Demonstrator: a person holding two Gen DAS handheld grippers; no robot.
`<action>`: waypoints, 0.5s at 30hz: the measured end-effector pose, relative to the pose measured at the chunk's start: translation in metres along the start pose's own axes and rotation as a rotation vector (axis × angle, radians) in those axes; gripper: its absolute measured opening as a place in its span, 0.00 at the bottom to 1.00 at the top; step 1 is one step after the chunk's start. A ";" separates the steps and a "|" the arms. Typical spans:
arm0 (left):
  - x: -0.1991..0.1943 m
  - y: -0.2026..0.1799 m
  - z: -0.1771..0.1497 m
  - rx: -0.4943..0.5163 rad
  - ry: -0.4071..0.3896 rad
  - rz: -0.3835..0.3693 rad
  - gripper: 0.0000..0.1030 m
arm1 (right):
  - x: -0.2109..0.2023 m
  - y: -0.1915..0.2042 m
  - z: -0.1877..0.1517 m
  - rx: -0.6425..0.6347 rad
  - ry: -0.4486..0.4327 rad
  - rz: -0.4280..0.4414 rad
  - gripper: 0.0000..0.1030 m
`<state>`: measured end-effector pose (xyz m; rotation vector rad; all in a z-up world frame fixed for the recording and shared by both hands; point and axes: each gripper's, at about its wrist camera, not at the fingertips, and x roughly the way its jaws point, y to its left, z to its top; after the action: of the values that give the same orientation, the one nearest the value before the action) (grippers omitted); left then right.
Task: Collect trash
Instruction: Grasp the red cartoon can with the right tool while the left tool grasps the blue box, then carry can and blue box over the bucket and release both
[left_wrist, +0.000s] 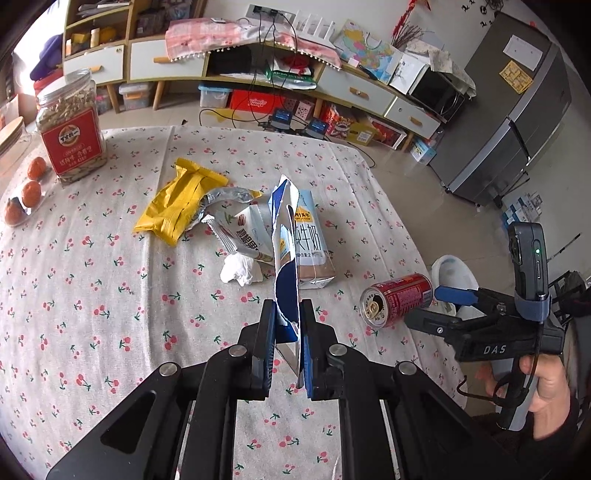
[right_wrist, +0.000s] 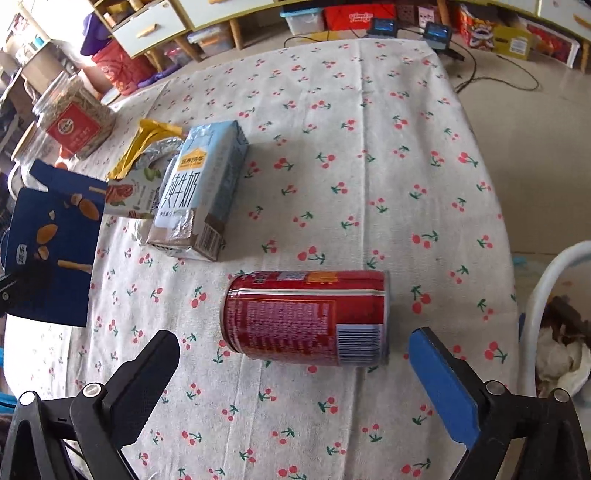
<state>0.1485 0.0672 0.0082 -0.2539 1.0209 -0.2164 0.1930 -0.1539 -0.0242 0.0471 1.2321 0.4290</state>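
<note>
Landmark: milk carton (left_wrist: 312, 240), pale blue, lying on its side mid-table on the cherry-print tablecloth (left_wrist: 92, 295).

1. Left gripper (left_wrist: 287, 317): nearest the camera, in front of the carton. Jaws clamped on a dark blue snack wrapper (left_wrist: 286, 258), torn, held edge-on and upright so that it partly hides the carton.
2. Right gripper (right_wrist: 295, 354): jaws wide apart, nothing pressed between them; held in a person's hand (left_wrist: 546, 391), right of the carton by the table edge.
3. Red drink can (right_wrist: 306, 317): on its side on the cloth, nearer than the carton and to its right, just ahead of the right gripper's open fingers, not touched by them.
4. White bin (right_wrist: 546, 295): off the table edge, right of the carton, crumpled paper inside.
5. Crumpled white tissue (left_wrist: 240, 271): just left of the carton's near end.
6. White snack packet (left_wrist: 243, 232): touching the carton's left side.
7. Silver foil wrapper (left_wrist: 225, 197): left of the carton, behind the packet.
8. Yellow wrapper (left_wrist: 177, 201): further left, beside the foil.
9. Tangerines (left_wrist: 31, 192): far left, at the table edge.
10. Jar of seeds, red label (left_wrist: 70, 129): far left, beyond the carton.
</note>
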 end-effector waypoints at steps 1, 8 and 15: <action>0.000 0.001 -0.001 0.000 0.001 0.001 0.12 | 0.004 0.007 0.000 -0.027 0.004 -0.023 0.99; -0.003 0.006 -0.003 -0.001 0.002 0.012 0.12 | 0.030 0.018 0.001 -0.067 0.037 -0.140 0.96; -0.008 0.002 -0.007 0.017 -0.003 0.015 0.12 | 0.016 0.008 0.004 -0.007 0.011 -0.098 0.85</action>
<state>0.1390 0.0710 0.0102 -0.2306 1.0172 -0.2107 0.1983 -0.1408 -0.0353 -0.0214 1.2385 0.3484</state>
